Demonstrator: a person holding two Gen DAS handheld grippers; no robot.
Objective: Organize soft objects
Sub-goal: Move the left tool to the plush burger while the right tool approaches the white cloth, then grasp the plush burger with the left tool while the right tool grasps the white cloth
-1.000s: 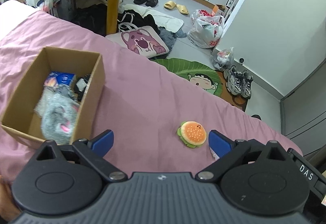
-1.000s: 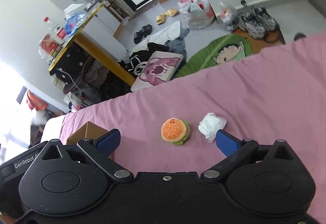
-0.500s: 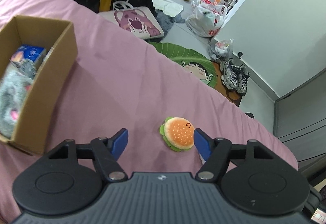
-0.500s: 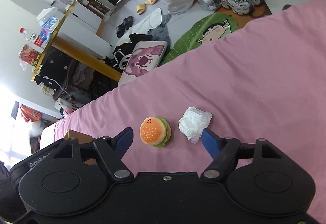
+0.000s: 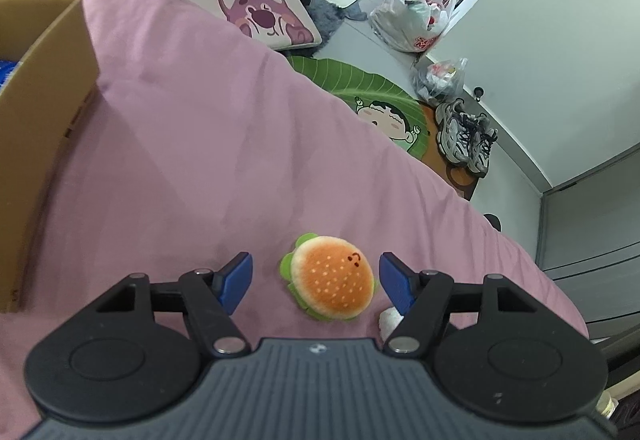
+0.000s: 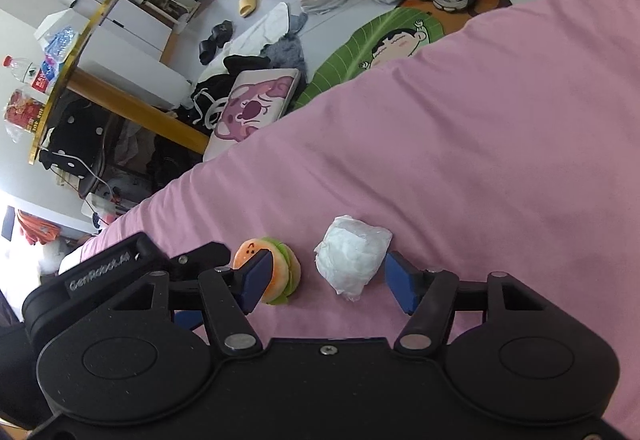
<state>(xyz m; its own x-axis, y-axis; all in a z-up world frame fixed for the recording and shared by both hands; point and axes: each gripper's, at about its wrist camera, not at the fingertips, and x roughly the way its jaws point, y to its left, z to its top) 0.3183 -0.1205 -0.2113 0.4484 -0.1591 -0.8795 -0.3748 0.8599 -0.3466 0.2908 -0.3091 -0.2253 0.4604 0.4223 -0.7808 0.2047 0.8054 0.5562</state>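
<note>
On the pink bed sheet (image 5: 208,144), both grippers have closed in on their targets vs a sec ago. Left gripper (image 5: 316,278) now straddles the burger plush (image 5: 332,282): jaws spread, one blue pad each side, neither touching yet. A sec ago the plush sat off toward the right pad w/ the cardboard box (image 5: 38,128) filling much of the left view; now the plush is centred and the box has slid to the frame's left edge, well apart from the plush. So the left has swung away from the box and lined up.

Right gripper (image 6: 330,278) also wide apart, bracketing the white crumpled wad (image 6: 352,256) (tissue or soft wrap, can't tell which). Right pad sits just beside the wad; left pad overlaps the plush in the right view, so the two targets lie close, nearly side by side. Earlier the wad was near the right pad only; now it's between both pads.

Meaning for the task: approach looks done on both sides, next step prob. squeeze + lift, then carry to the box. Nothing gripped yet. Risk: w/ the two grippers this near, pads could clip each other or nudge the neighbour item. Both things are soft, should compress easily; wad is light and may slip.
</note>
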